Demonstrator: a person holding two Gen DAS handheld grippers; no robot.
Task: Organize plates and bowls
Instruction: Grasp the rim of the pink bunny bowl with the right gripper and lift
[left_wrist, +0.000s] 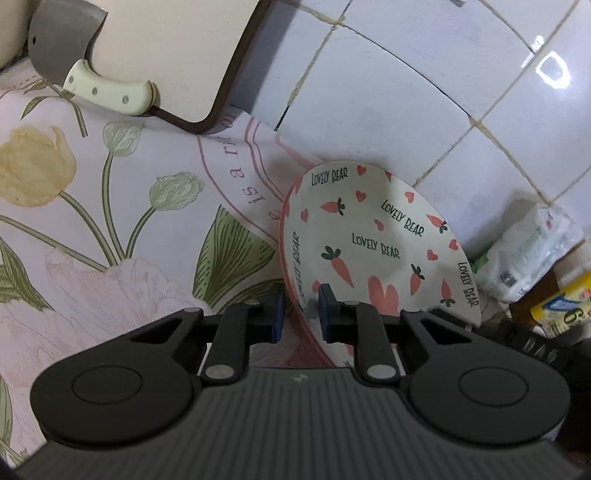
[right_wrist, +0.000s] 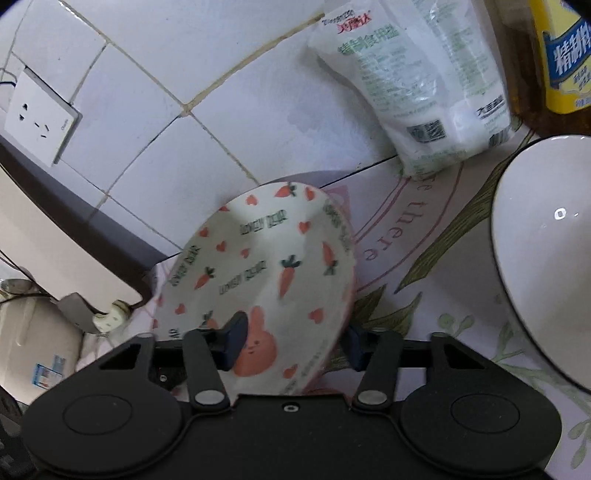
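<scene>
Both of my grippers have their blue-padded fingers on the same carrot-and-heart plate (left_wrist: 373, 240). On the left gripper (left_wrist: 301, 314) the fingers (left_wrist: 327, 310) stand a narrow gap apart and straddle the plate's pink rim, one pad behind it and one pad on the printed face; they look clamped on that rim. On the right gripper (right_wrist: 291, 341) the fingers (right_wrist: 234, 341) are spread much wider: the near pad lies against the plate's face right beside the pink rabbit, and the other pad sits behind the far edge, so the plate (right_wrist: 258, 266) is between them. Whether that far pad actually presses the back I cannot tell.

I hold the plate tilted up on edge, its face carrying "LOVELY BEAR" lettering, carrots and hearts. Its upper edge is close to the white tiled wall (left_wrist: 406, 92); contact there is unclear. Below it lies the desk (left_wrist: 110, 221), covered with a flowered mat.

Outward from my right side, a white bowl with a dark rim (right_wrist: 543, 258) rests on the desk, apart from the plate. Behind it a white bag of salt (right_wrist: 417, 81) leans at the wall, next to a bottle with a yellow label (right_wrist: 561, 55). A wall socket (right_wrist: 40, 118) sits on the tiles.

Outward from my left side, a cream cutting board (left_wrist: 166, 51) leans near the wall, with a cleaver (left_wrist: 74, 62) against it, its pale riveted handle pointing my way.
</scene>
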